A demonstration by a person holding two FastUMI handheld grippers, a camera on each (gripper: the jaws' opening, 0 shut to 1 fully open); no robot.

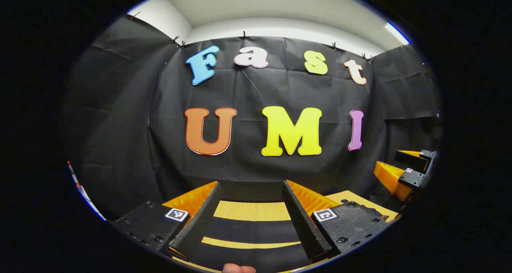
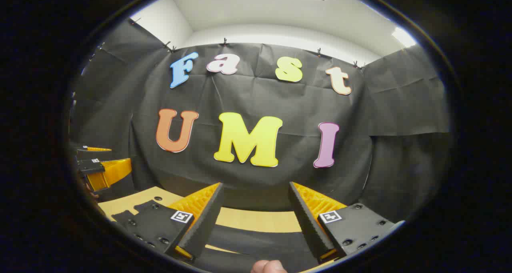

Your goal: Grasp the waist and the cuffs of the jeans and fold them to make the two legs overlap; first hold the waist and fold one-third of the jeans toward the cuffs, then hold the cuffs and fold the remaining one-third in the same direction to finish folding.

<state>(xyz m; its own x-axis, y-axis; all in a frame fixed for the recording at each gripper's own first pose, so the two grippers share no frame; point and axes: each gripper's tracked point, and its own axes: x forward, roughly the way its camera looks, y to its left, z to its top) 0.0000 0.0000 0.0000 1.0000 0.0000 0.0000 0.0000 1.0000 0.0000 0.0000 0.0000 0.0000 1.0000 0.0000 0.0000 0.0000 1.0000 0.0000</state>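
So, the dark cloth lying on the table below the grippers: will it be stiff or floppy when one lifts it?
Probably floppy: the dark cloth lies flat along the table, in bands with wood between. It may sag between two grips. Slipping seems unlikely, since the open left gripper and right gripper have ribbed pads.

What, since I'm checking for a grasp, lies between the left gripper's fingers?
Nothing gripped: in the left gripper view, the gap between the left gripper's fingers shows the table and dark cloth beyond.
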